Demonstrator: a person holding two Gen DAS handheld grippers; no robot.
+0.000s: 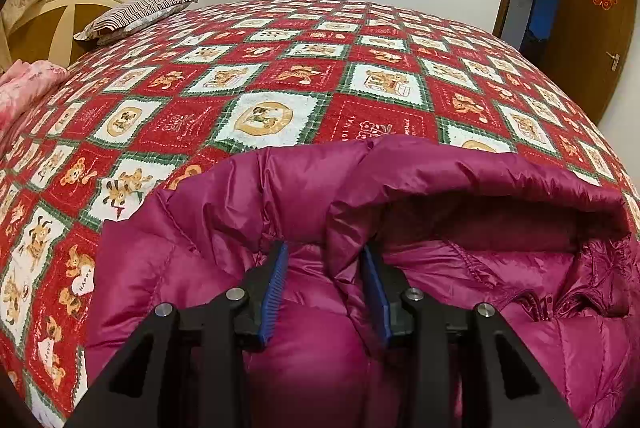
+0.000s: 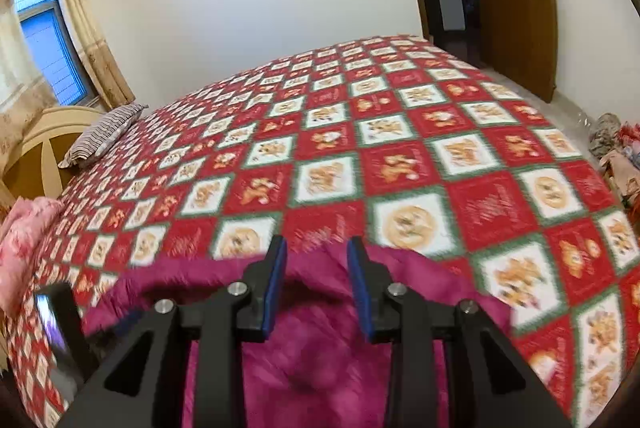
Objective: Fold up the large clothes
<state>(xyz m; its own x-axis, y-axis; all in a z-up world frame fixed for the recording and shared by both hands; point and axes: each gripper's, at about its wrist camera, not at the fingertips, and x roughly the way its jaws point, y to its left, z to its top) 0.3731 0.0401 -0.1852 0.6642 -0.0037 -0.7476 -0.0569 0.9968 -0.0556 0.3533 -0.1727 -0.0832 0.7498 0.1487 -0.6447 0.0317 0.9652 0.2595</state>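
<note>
Left tongs (image 1: 325,260) pinch a ridge of puffy jacket (image 1: 460,187) on the bed (image 1: 260,75); right tongs (image 2: 316,252) gape empty, so slick fabric may slip.

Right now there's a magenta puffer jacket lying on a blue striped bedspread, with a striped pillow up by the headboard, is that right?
Not quite. The bedspread is a red, white and green check with teddy bears, not blue striped; the left wrist view shows it plainly. The magenta puffer jacket does lie on it, and the striped pillow sits by the headboard.
</note>
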